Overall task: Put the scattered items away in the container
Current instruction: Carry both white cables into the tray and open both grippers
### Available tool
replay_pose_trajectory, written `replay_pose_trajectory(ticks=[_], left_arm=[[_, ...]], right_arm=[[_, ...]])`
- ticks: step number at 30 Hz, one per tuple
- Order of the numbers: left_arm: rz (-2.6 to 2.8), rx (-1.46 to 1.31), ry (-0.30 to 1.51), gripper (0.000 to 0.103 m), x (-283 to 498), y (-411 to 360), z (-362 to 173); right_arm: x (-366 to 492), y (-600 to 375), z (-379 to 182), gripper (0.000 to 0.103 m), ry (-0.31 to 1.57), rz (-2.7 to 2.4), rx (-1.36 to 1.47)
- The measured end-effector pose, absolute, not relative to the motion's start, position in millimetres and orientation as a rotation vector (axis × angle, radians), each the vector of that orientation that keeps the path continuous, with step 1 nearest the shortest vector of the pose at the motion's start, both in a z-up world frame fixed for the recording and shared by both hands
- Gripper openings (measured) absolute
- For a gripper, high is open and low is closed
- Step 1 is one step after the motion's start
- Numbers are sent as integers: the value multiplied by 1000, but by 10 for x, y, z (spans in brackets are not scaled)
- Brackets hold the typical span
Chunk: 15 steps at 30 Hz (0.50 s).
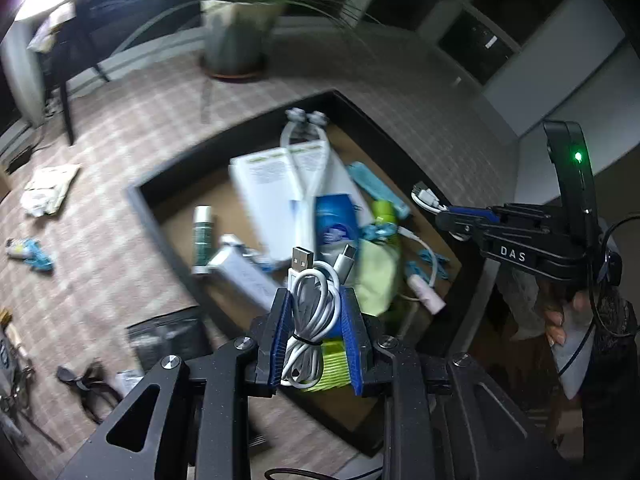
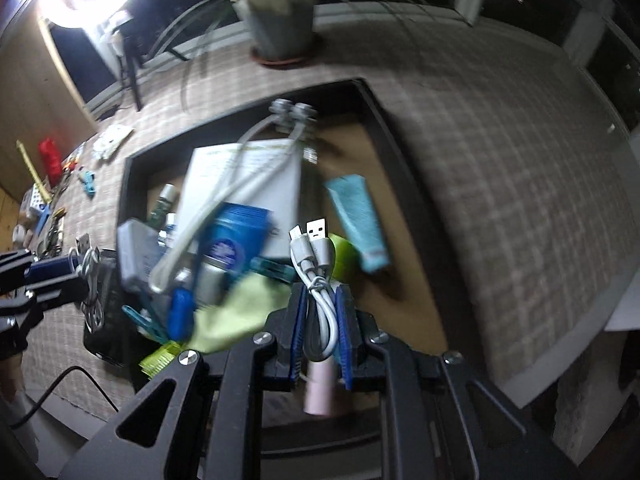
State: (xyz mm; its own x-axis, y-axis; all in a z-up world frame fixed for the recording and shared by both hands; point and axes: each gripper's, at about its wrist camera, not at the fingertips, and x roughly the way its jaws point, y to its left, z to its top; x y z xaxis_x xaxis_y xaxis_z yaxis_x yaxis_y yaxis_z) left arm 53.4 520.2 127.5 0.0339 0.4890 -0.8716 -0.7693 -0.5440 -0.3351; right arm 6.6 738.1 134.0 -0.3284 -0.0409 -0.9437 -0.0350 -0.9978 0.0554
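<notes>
Presently, both grippers hang above the container (image 1: 138, 200), a dark-walled open box with a brown floor that sits on a checked cloth (image 1: 120, 120). The left gripper (image 1: 316, 320) has its blue pads closed against a coiled white USB cable (image 1: 312, 300), bound with a dark tie, whose two plugs stick up past the fingertips. The right gripper (image 2: 322, 312) is likewise closed on a second white cable bundle (image 2: 318, 280), its plugs also pointing up beyond the pads; in the left wrist view this gripper (image 1: 444, 214) appears at the right, over the box's right edge, with a cable end showing at its tip. Inside the container lie a white booklet (image 1: 264, 188), a white Y-shaped roller tool (image 1: 304, 160), a blue tub (image 1: 334, 220), a light blue tube (image 2: 358, 220), a yellow-green cloth (image 1: 376, 276), a green-and-white stick (image 1: 203, 236) and a pink cylinder (image 1: 428, 294). Motion blur softens most of these. Several small items (image 1: 30, 254) remain scattered on the cloth to the left of the box, well apart from it. A potted plant (image 1: 236, 28) stands on the cloth beyond the container.
</notes>
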Motion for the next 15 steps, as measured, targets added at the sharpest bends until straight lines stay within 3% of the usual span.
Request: replay_pose_trajectory(ticks=[11,15], left_arm=[[1678,-1342,391,25,925,5589,1260],[1719,-1332,414,37,974,5591,1292]], right_arm=[[232,7631,1288,17,-128,-2526,1831],[255,7595,1290,28,-136,-2524,1831]])
